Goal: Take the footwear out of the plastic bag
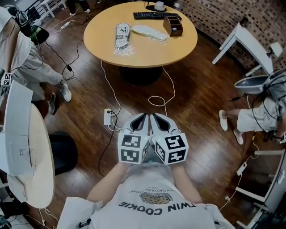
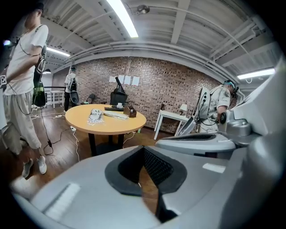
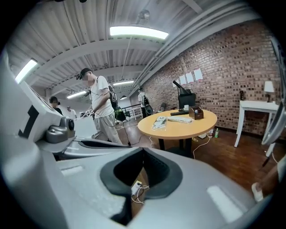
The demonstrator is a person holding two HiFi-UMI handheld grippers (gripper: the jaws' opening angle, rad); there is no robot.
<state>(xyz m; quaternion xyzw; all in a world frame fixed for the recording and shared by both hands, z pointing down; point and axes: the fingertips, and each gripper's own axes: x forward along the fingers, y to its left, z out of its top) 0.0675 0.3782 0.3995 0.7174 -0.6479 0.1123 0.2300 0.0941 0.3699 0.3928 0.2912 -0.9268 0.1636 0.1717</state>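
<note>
My left gripper [image 1: 140, 121] and right gripper [image 1: 157, 120] are held side by side in front of my chest, well short of the round tan wooden table [image 1: 143, 56] ahead. On it, the clear plastic bag [image 1: 122, 39] holding the white footwear lies left of centre. Just to its right lies a pale flat insole [image 1: 149, 31], with a small brown wooden box [image 1: 173, 25] at the insole's right end. A black keyboard [image 1: 154, 15] lies behind them, and a white cup [image 1: 159, 5] sits at the far edge. On the dark plank floor [image 1: 201, 112], a white power strip [image 1: 108, 117] lies between me and the table, left of my grippers. One person [image 1: 31, 67] stands far left, and another [image 1: 254, 118] is far right, near a white side table [image 1: 243, 40].
</note>
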